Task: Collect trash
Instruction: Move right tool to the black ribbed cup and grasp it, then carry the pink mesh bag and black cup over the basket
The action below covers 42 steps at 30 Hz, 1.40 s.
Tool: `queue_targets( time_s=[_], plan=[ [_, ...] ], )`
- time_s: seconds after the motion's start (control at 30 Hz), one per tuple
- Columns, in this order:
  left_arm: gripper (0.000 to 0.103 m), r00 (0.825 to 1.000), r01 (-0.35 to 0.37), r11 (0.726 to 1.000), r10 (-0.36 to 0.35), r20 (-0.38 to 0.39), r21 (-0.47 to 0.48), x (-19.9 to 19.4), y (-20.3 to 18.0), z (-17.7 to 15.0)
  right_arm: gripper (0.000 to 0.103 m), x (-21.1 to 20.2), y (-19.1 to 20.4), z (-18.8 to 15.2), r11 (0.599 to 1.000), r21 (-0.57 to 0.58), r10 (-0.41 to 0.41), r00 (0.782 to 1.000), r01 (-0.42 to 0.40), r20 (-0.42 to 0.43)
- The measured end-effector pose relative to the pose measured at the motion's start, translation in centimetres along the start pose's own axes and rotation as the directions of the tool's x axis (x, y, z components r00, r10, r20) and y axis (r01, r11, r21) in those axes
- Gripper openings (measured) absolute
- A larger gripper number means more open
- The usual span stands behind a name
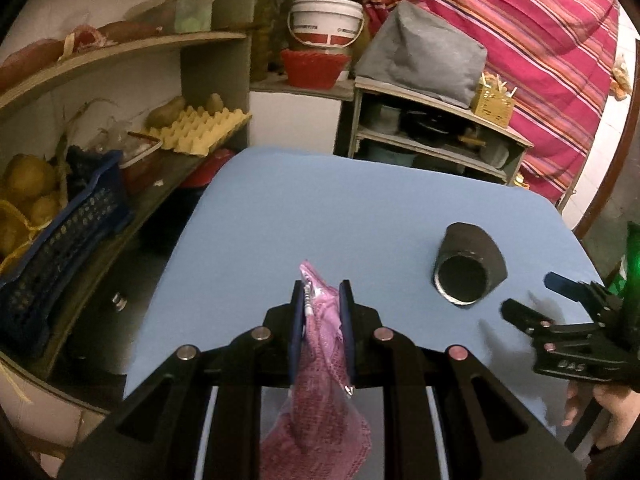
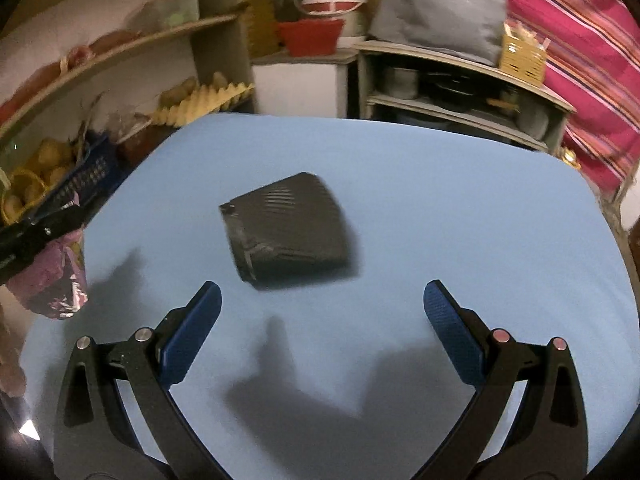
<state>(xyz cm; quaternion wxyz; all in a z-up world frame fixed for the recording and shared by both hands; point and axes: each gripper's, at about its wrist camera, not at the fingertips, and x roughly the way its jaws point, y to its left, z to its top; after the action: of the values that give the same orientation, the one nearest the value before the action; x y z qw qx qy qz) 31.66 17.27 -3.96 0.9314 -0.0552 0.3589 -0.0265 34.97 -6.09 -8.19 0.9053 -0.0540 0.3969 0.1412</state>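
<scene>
My left gripper (image 1: 322,292) is shut on a pink crinkled wrapper (image 1: 320,360), which hangs down between the pads above the blue table (image 1: 320,208). The wrapper also shows at the left edge of the right wrist view (image 2: 52,280), held by the left gripper (image 2: 60,216). A dark ribbed paper cup (image 2: 286,232) lies on its side on the table; in the left wrist view (image 1: 468,268) its mouth faces me. My right gripper (image 2: 322,300) is open and empty, just short of the cup; it shows at the right in the left wrist view (image 1: 532,292).
Shelves on the left hold a yellow egg tray (image 1: 200,128), a blue crate (image 1: 60,232) and potatoes. Behind the table stand a low shelf with pots (image 1: 432,132), a red basket (image 1: 312,66), a white bucket (image 1: 326,24) and a striped pink cloth (image 1: 540,40).
</scene>
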Motion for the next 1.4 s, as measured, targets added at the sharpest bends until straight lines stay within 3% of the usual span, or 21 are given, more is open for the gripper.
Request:
queue_targets(
  time_s=[0.43,0.6,0.67,0.9,1.13,1.4],
  plan=[
    [0.018,1.0,0.006,0.996,-0.004,0.025,-0.092,-0.1,2.6,1.2,0.098,3.7,2.3,1.9,0.997,-0.068,-0.03,0.999,0.029,-0.016],
    [0.018,1.0,0.006,0.994,-0.003,0.029,-0.106,0.0,2.7,1.6,0.073,4.1,2.7,1.9,0.992,-0.126,-0.032,0.999,0.028,-0.026],
    [0.018,1.0,0.003,0.995,0.0,0.031,-0.104,-0.1,2.5,1.5,0.072,3.7,2.5,1.9,0.992,-0.128,-0.024,1.0,0.022,-0.02],
    [0.018,0.999,0.011,0.997,-0.008,0.043,-0.076,-0.8,0.5,1.6,0.072,0.1,1.3,1.4,0.988,-0.152,-0.033,0.999,0.038,0.037],
    [0.018,0.999,0.011,0.999,-0.009,0.041,-0.04,-1.4,-2.6,1.2,0.072,-5.9,-3.4,-1.6,0.989,-0.118,-0.083,0.995,0.089,0.055],
    [0.018,0.999,0.039,0.999,-0.039,0.025,0.007,-1.8,-7.1,-0.5,0.072,-12.3,-11.4,-6.0,0.984,-0.022,-0.178,0.982,0.179,0.063]
  ],
)
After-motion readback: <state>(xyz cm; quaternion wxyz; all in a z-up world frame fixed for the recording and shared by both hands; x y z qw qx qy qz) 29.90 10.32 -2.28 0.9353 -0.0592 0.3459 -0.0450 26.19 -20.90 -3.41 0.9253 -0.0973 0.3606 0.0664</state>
